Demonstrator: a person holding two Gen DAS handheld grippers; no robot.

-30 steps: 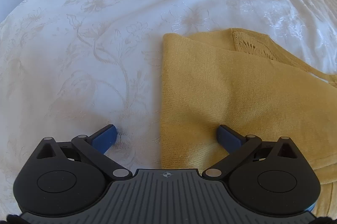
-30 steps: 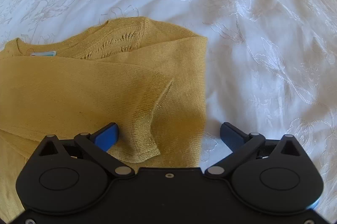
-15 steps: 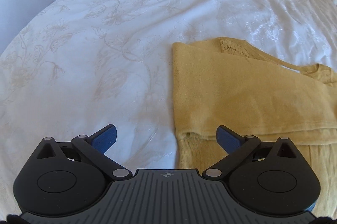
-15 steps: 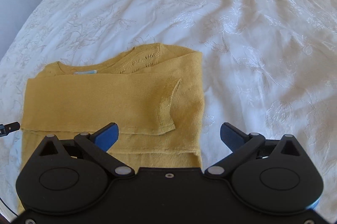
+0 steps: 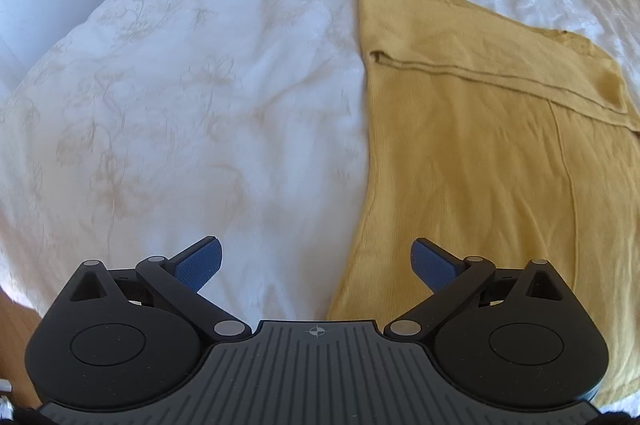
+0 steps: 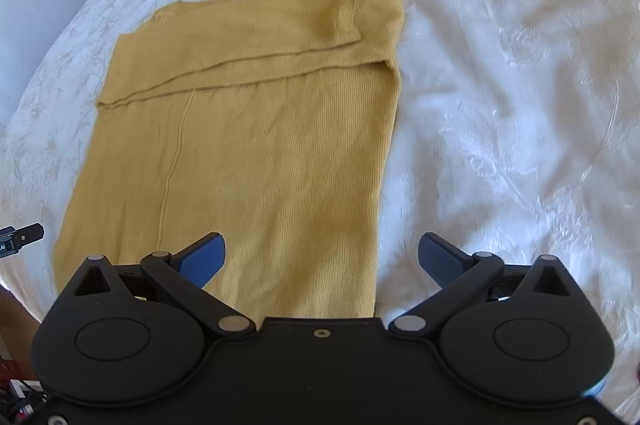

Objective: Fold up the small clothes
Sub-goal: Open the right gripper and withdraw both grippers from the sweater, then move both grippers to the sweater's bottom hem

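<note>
On the bed (image 5: 200, 85), yellow knit top (image 5: 480, 165) flat, sleeves folded across chest, left tongs (image 5: 316, 261) and right tongs (image 6: 322, 257) both spread wide, empty, now raised and drawn back toward hem versus earlier.

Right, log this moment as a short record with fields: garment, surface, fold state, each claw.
garment: mustard knit top, lying flat
surface: white embroidered bedspread
fold state: sleeves folded across the upper part, their edges forming a band across the body; lower body not yet folded up
left claw: open, empty, straddling the garment's left edge near the hem
right claw: open, empty, straddling the garment's right edge near the hem
contact: neither claw is gripping fabric
</note>
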